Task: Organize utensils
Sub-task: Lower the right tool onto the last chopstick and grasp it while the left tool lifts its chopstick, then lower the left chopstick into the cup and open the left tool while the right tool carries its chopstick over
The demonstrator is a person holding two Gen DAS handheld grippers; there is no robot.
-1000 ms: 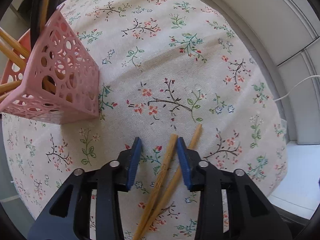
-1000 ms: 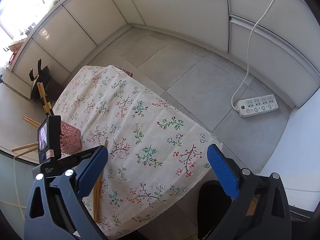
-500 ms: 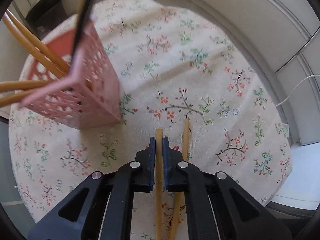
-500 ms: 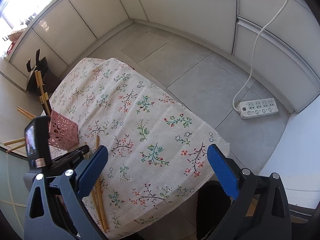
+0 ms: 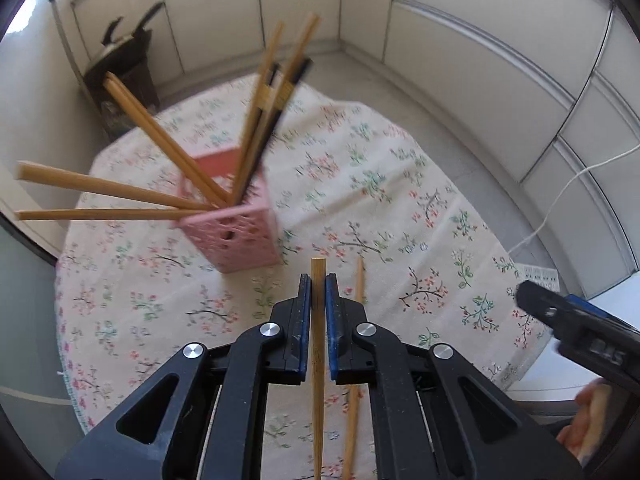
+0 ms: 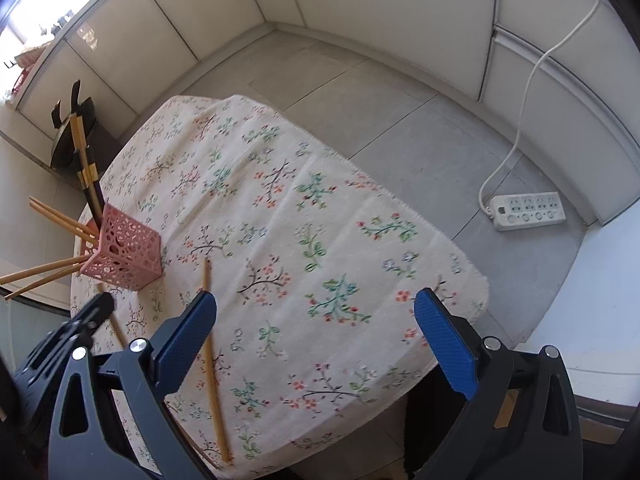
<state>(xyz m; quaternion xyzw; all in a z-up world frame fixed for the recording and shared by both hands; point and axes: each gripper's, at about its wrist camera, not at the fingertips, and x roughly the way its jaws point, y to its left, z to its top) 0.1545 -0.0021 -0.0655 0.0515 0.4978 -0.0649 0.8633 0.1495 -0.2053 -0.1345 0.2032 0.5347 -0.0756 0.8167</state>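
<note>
Floral-clothed table (image 6: 280, 208), one bamboo chopstick (image 5: 318, 320) clamped in the left gripper (image 5: 316, 292).
It should be carried above the pink perforated plastic holder (image 5: 240, 236) near the table's left edge and lowered tip-first; a second chopstick (image 6: 210, 344) lies near the front edge, beneath the wide-open, empty right gripper (image 6: 316, 328).

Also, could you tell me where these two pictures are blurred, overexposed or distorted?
Left wrist view: the pink basket and its chopsticks are motion-smeared, and the wall panels bow from the fisheye. Right wrist view: the top-left corner is blown out, and the left gripper is blurred.
</note>
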